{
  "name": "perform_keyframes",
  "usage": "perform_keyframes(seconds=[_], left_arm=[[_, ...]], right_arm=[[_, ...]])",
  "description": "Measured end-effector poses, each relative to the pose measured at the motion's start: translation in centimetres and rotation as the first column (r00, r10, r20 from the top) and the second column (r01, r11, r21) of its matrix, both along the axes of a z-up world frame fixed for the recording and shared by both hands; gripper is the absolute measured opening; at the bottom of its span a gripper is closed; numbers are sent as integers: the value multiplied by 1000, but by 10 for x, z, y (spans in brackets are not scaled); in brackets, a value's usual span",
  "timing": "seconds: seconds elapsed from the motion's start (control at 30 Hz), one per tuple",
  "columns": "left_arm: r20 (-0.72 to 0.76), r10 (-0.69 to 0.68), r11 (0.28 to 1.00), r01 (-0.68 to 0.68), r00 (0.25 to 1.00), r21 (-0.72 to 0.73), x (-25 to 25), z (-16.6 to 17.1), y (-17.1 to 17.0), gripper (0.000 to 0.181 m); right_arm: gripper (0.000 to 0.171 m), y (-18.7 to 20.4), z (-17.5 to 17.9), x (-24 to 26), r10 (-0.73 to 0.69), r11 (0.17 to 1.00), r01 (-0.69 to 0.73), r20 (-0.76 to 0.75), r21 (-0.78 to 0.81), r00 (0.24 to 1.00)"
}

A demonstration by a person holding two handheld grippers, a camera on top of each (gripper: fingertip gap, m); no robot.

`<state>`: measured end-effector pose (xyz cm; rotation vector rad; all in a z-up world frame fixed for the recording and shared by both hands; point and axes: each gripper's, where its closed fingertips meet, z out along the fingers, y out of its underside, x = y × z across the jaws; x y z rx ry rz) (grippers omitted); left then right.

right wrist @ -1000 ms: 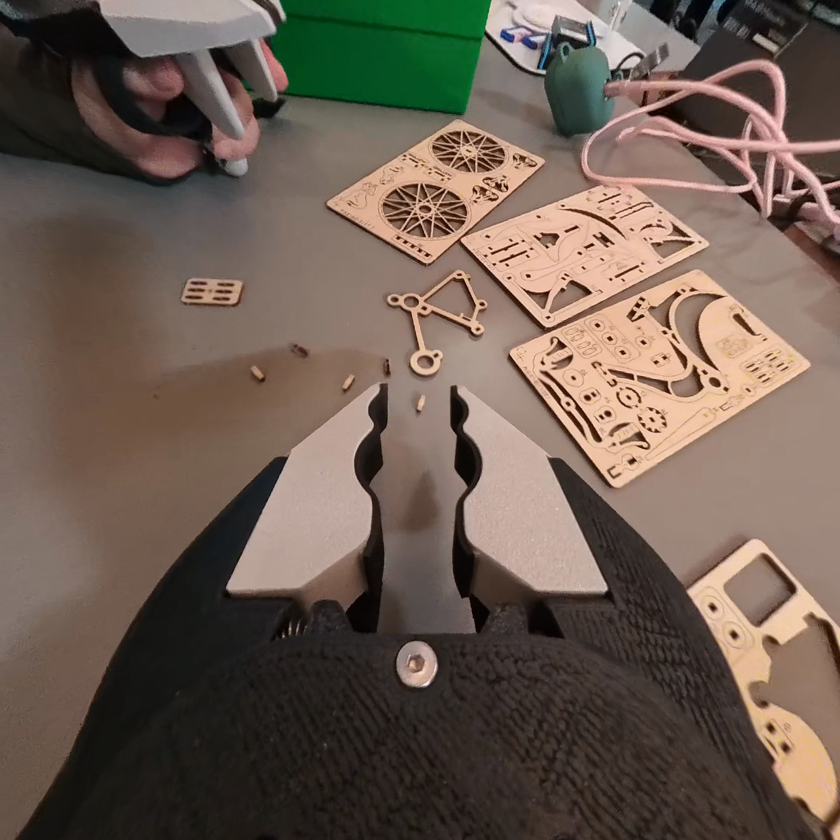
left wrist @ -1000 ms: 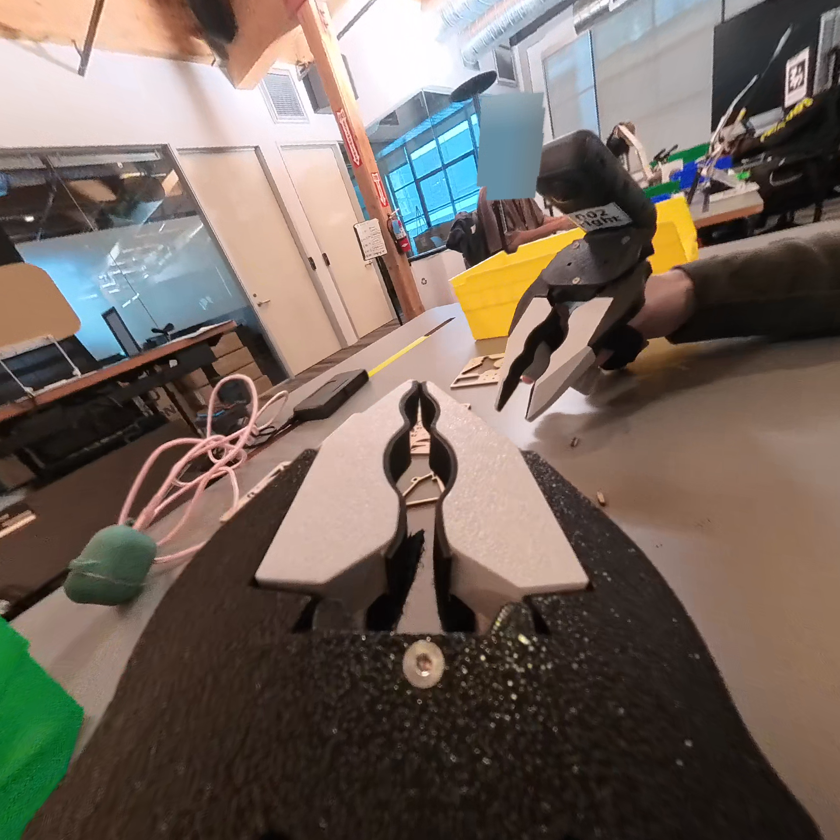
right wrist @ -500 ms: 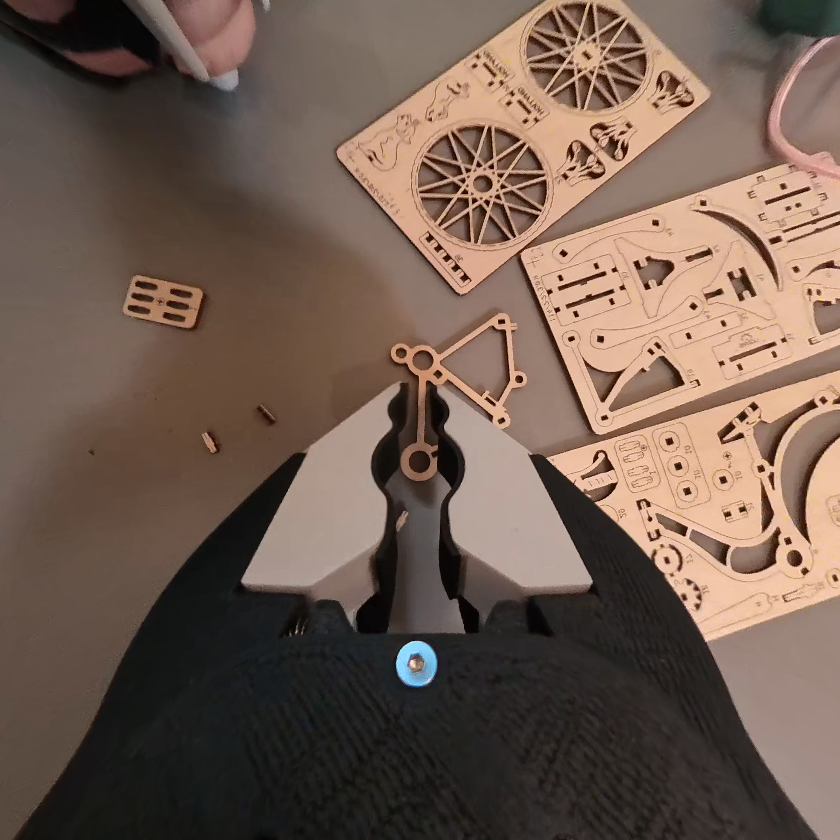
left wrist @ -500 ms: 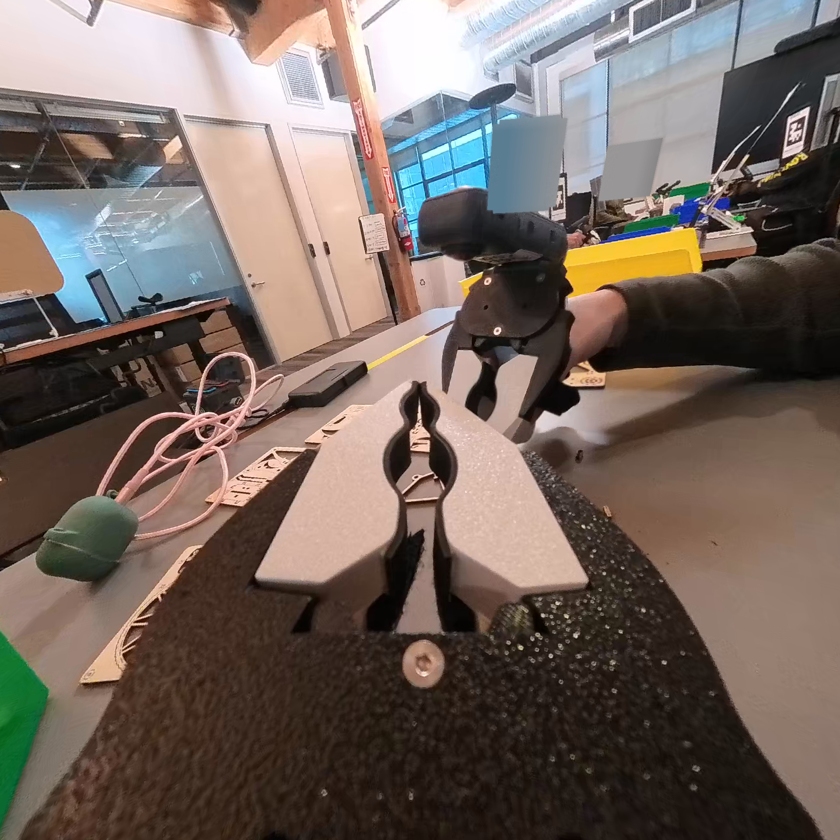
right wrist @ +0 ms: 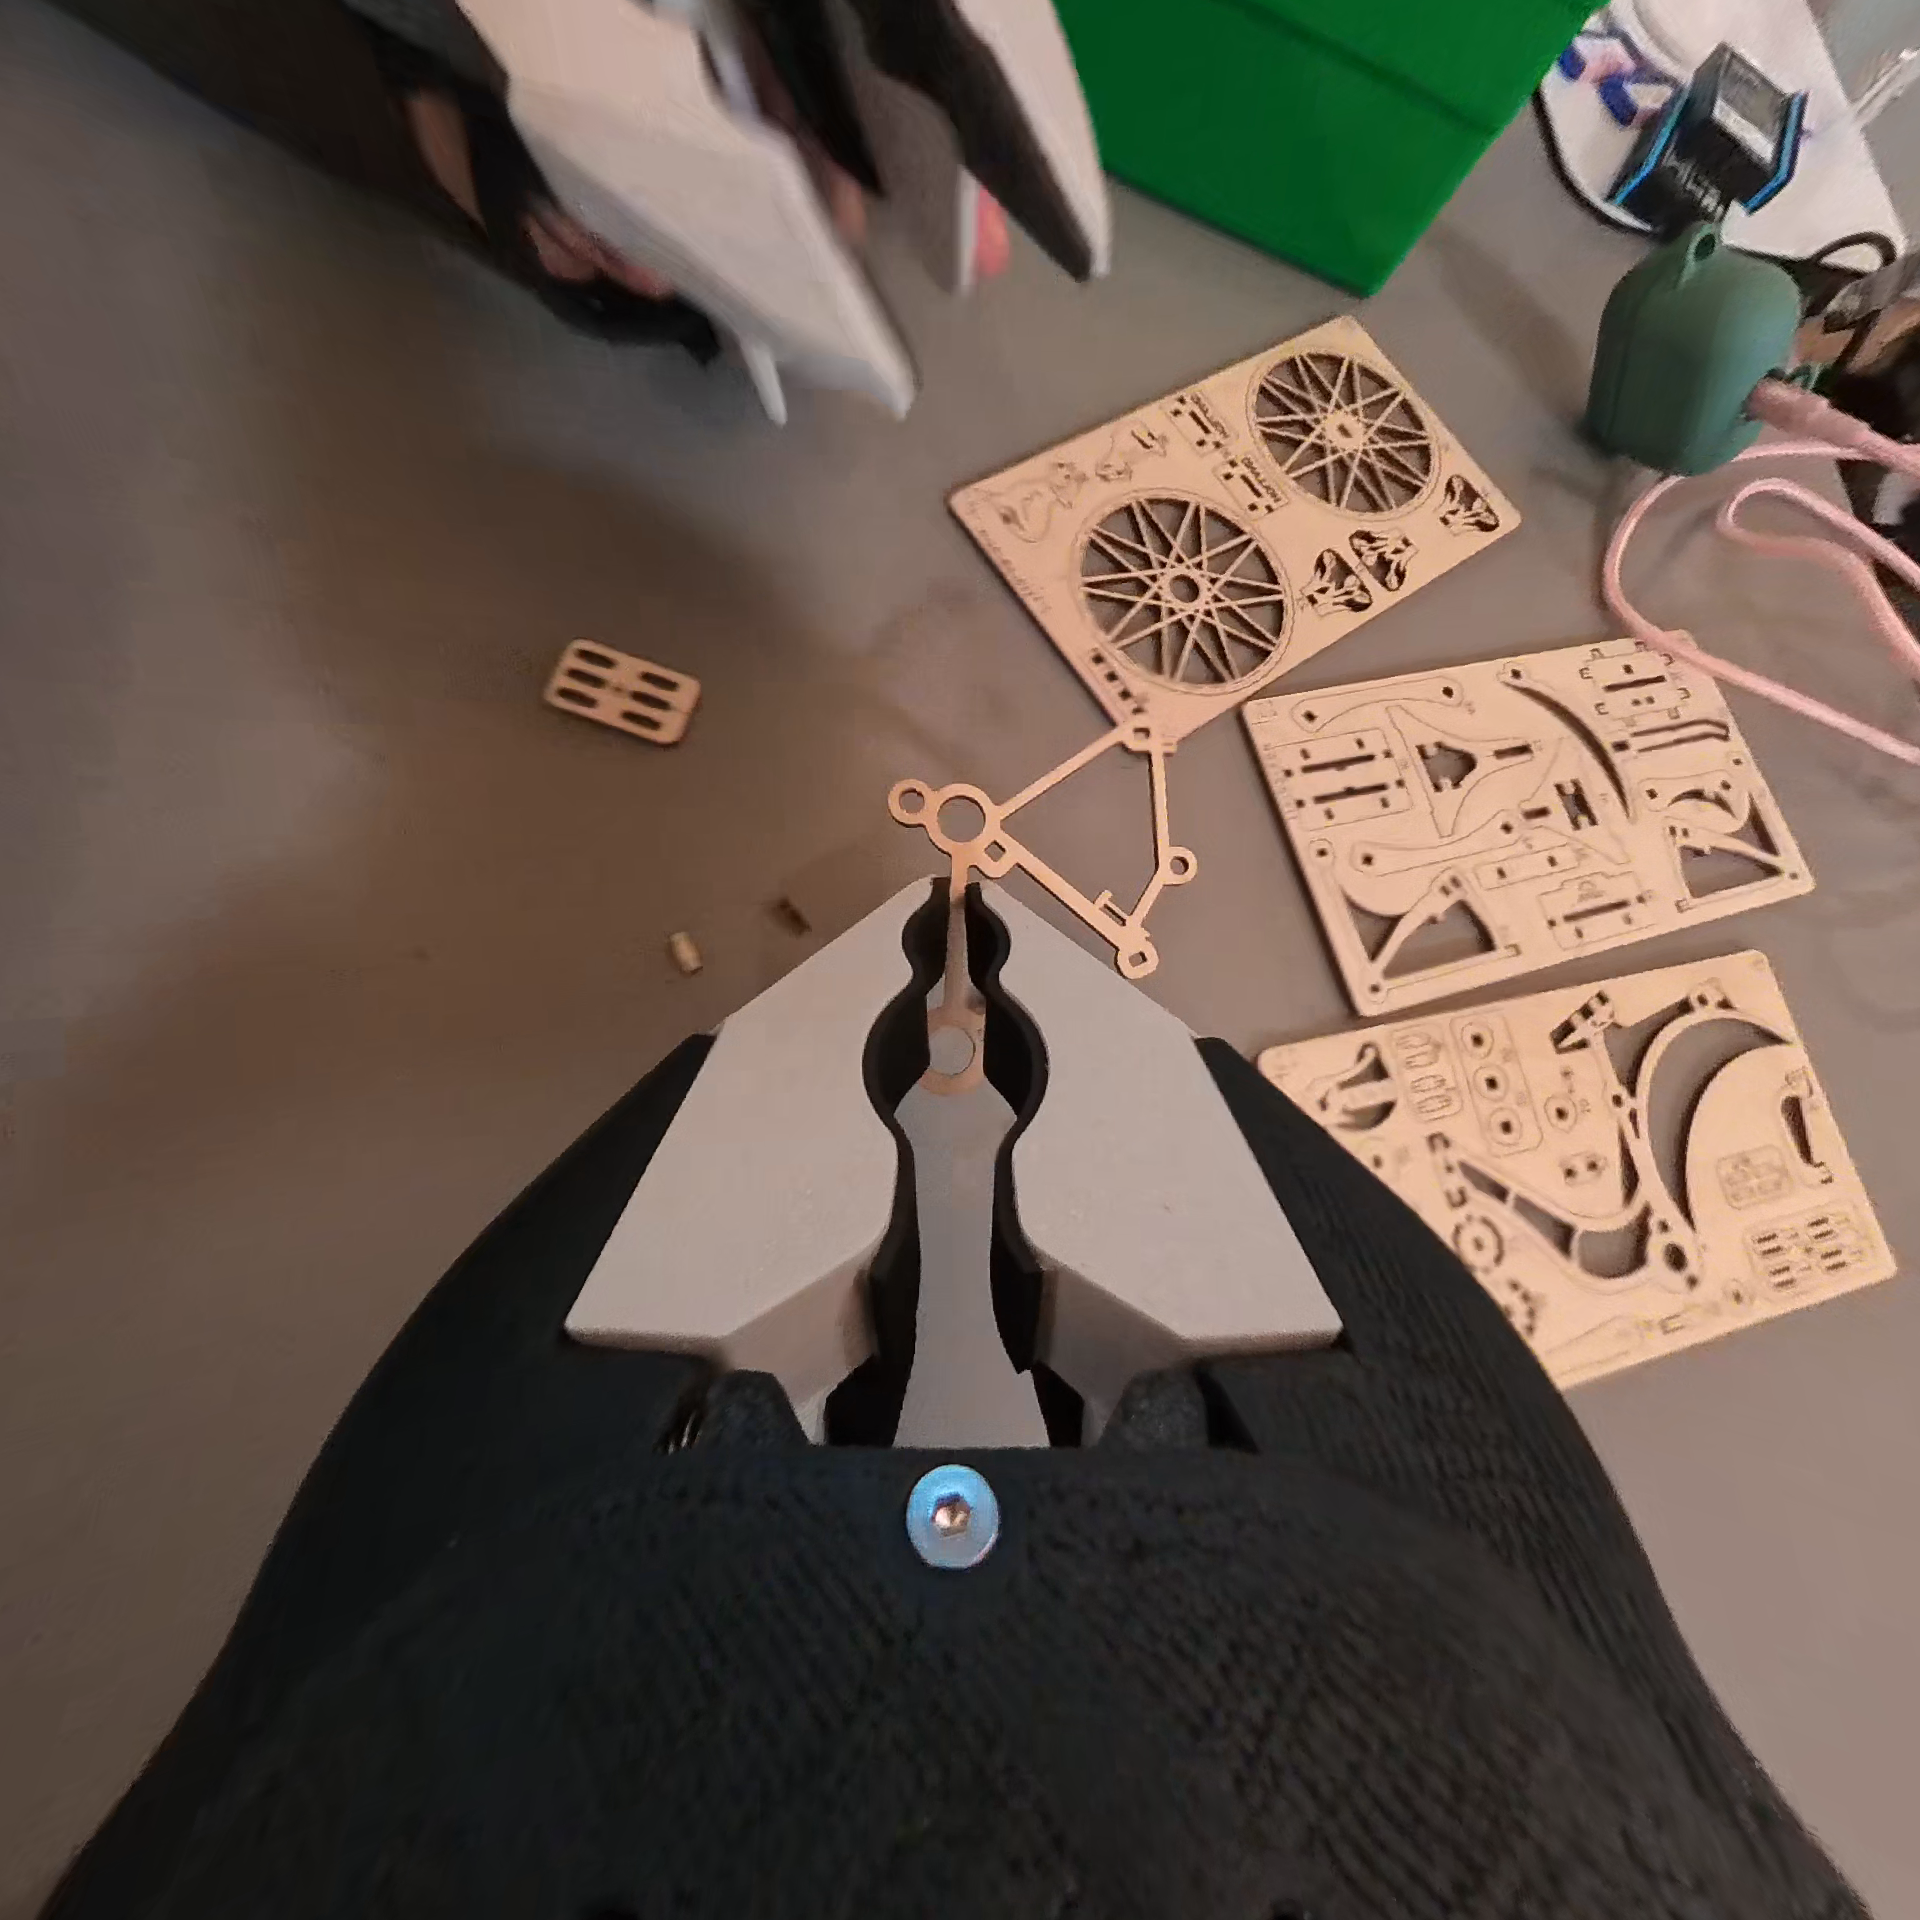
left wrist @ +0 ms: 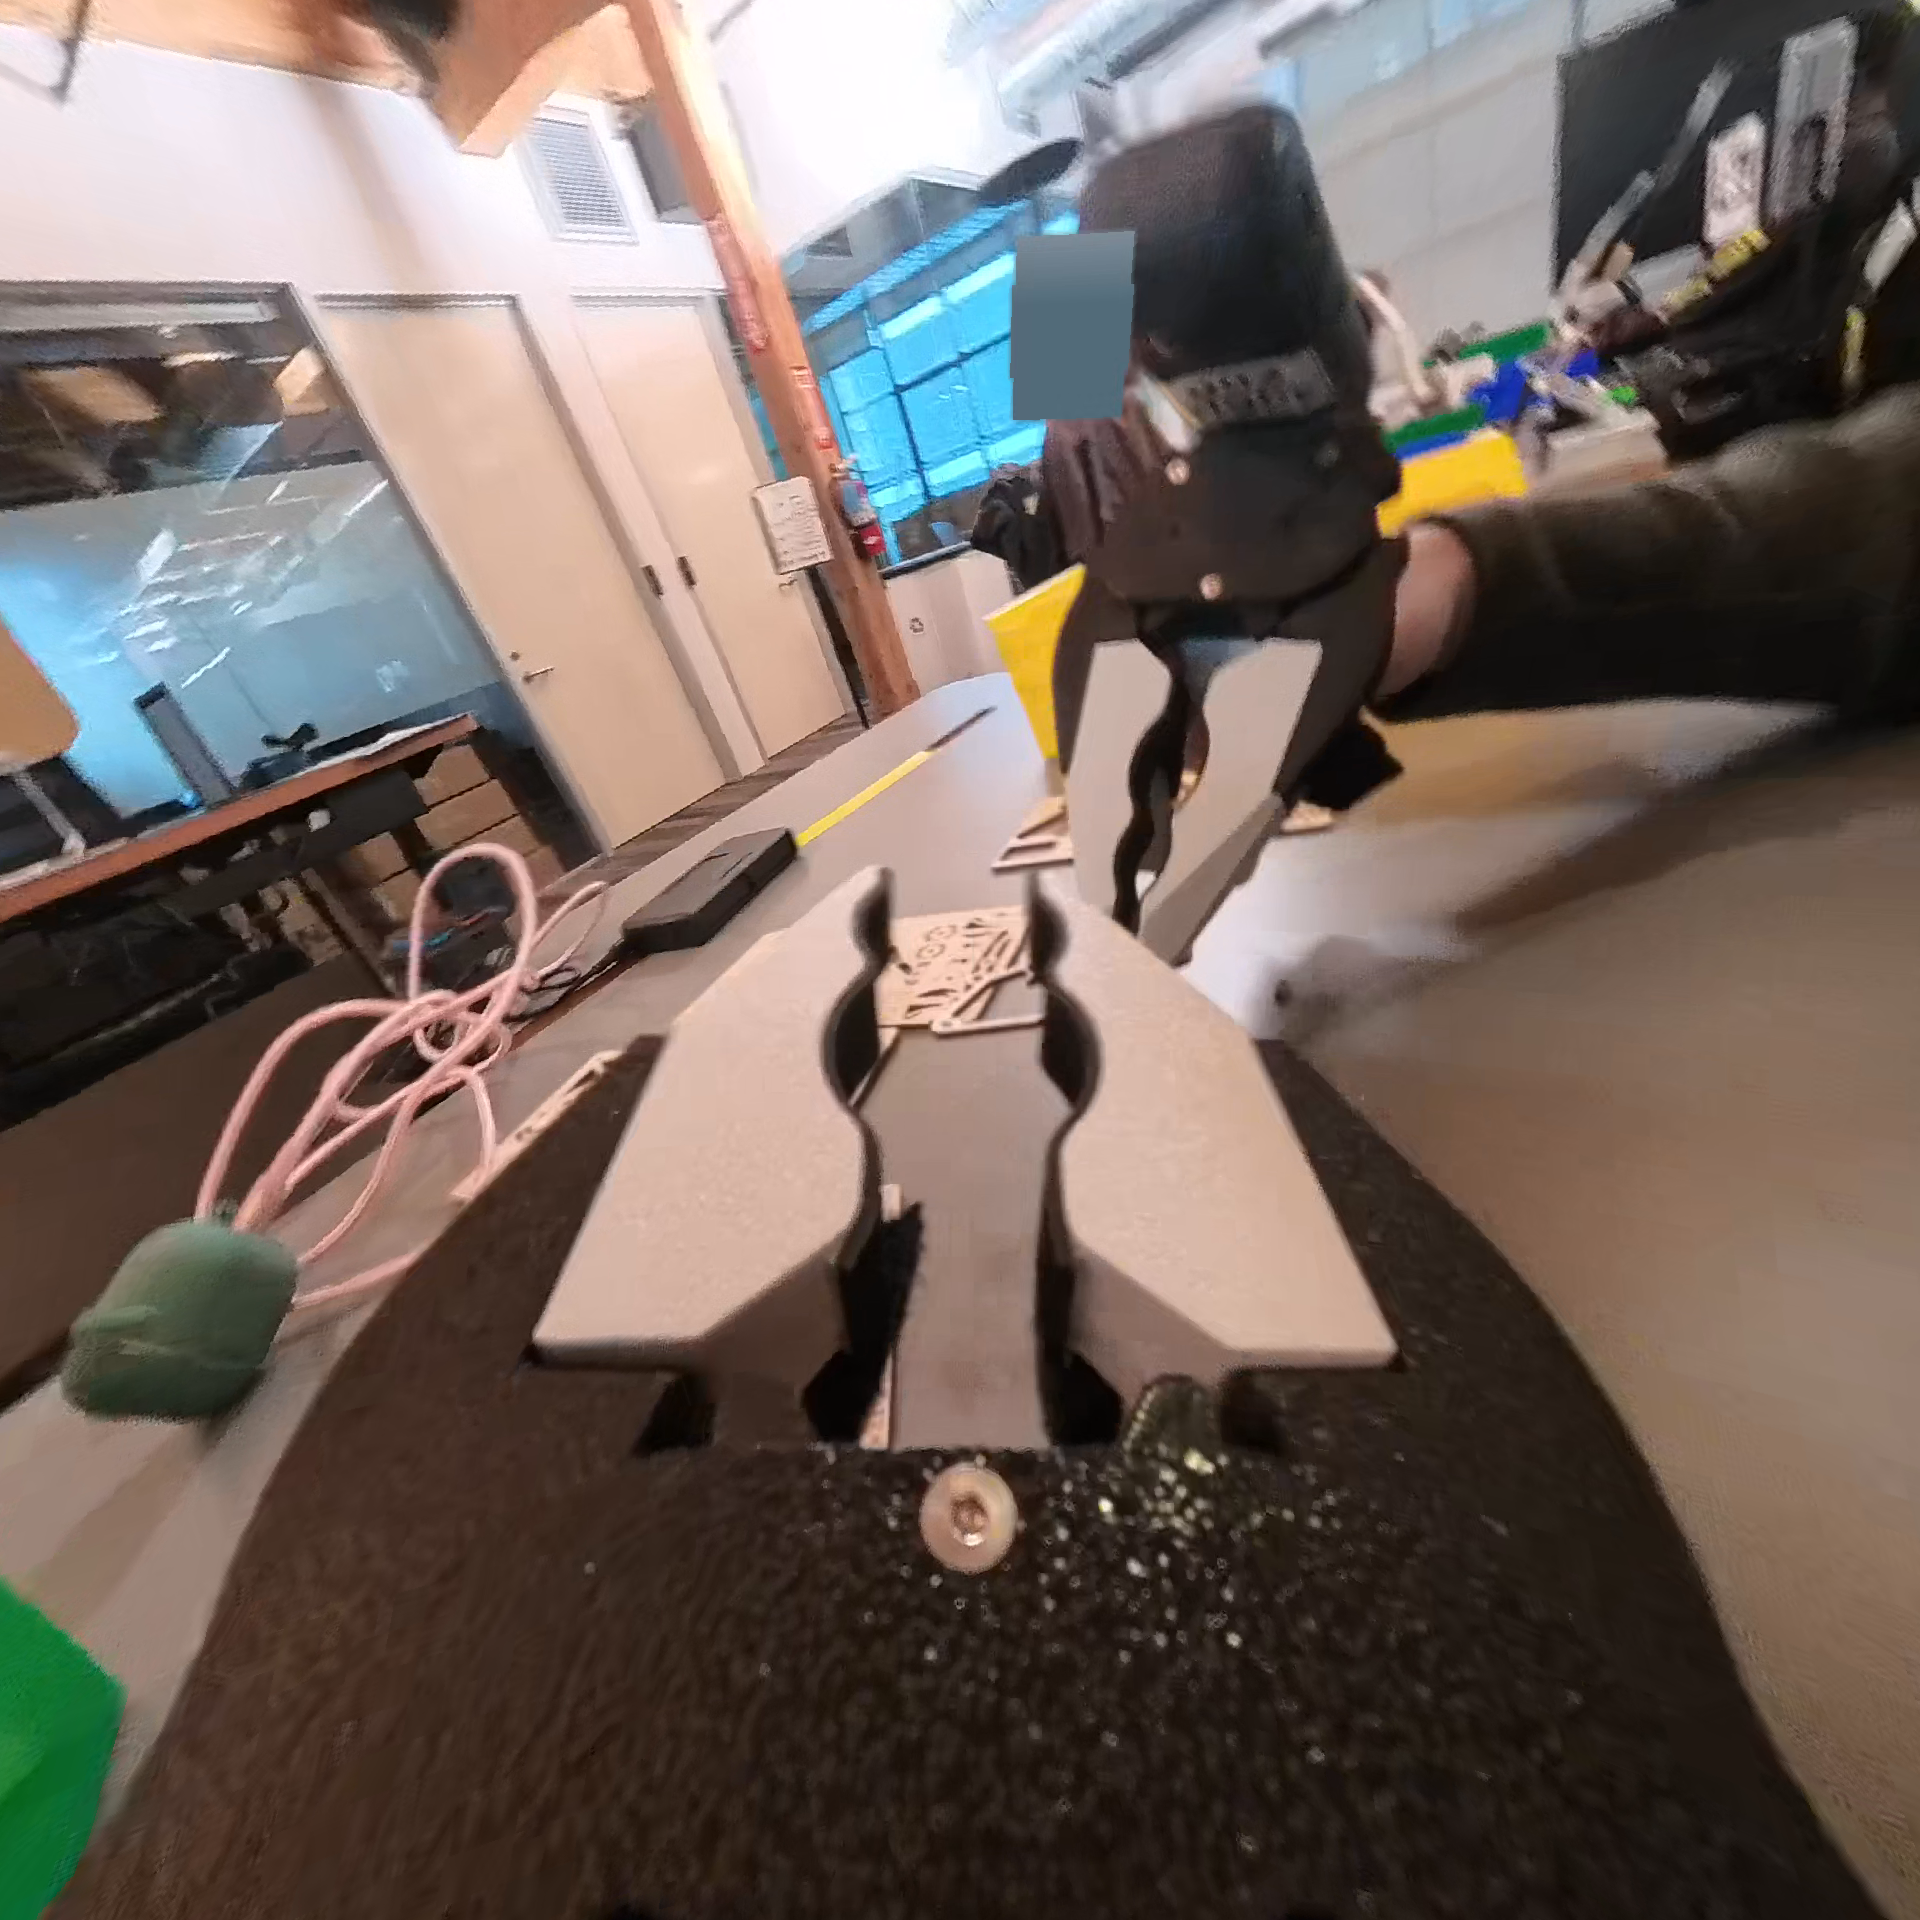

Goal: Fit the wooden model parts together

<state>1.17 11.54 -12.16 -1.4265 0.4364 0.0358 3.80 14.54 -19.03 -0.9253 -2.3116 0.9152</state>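
Right gripper (right wrist: 954, 894) is angled down over the grey bench (right wrist: 260, 935), fingers pinched on the thin stem of the wooden frame piece (right wrist: 1049, 842); its triangle end sticks out past the tips. Left gripper (left wrist: 961, 914) sits low and level, fingers parted with nothing between them. It's motion-blurred in the right view, and the part sheets (right wrist: 1517, 821) lie just beside the frame.

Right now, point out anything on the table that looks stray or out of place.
Two tiny wooden pegs lie loose on the grey table, left of the right gripper, which is shut on the wooden frame piece. A small slotted wooden plate also lies alone, away from the three part sheets. Nothing looks broken.
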Motion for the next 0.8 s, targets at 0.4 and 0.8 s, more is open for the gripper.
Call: perform_keyframes(seconds=[0.4,0.8], left_arm=[[-717,-105,994,96,689,-53,96,-53,7,53],[-834,-3,994,96,551,59,104,-53,7,5]], right_arm=[[1,-29,15,79,71,974,-78,-38,-211,997],[1,-37,16,92,151,939,-160,-50,-306,987]])
